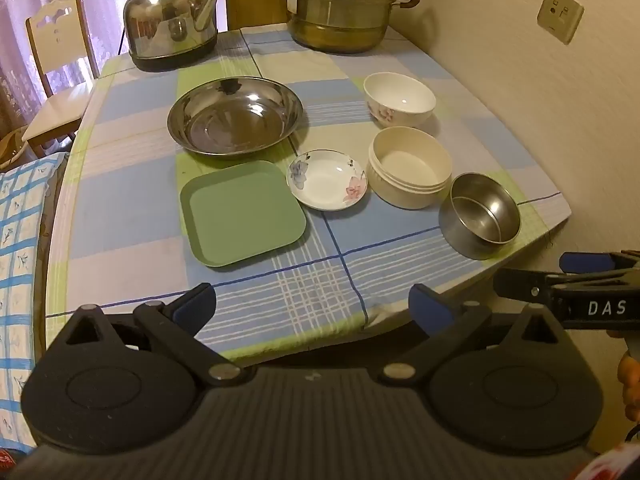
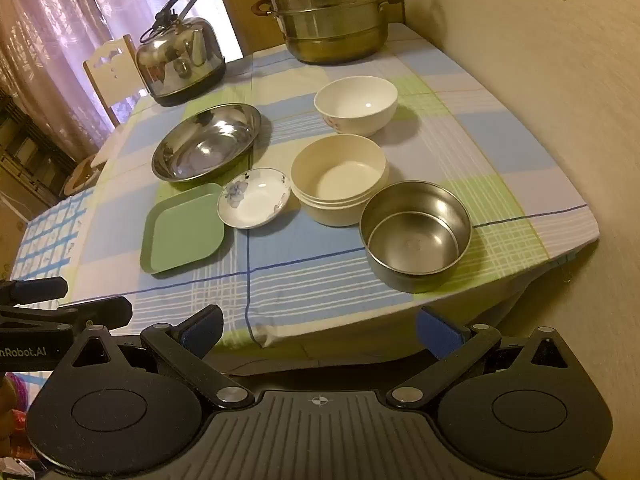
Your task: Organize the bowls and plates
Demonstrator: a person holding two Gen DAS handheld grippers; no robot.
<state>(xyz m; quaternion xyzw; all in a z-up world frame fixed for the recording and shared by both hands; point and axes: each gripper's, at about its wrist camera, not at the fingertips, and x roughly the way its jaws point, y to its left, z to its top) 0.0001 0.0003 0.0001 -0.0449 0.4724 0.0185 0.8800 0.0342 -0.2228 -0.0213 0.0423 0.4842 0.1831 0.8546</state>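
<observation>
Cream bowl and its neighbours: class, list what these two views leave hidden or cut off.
- Cream bowl: how many are nested is unclear in both views; only rim lines show.
- Steamer pot: lid cut off by the top edge, both views.
- Steel bowl: near wall hides its base, right wrist view.

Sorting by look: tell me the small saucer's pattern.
White saucer with blue and pink flowers on its rim; left wrist view shows it best.
</observation>
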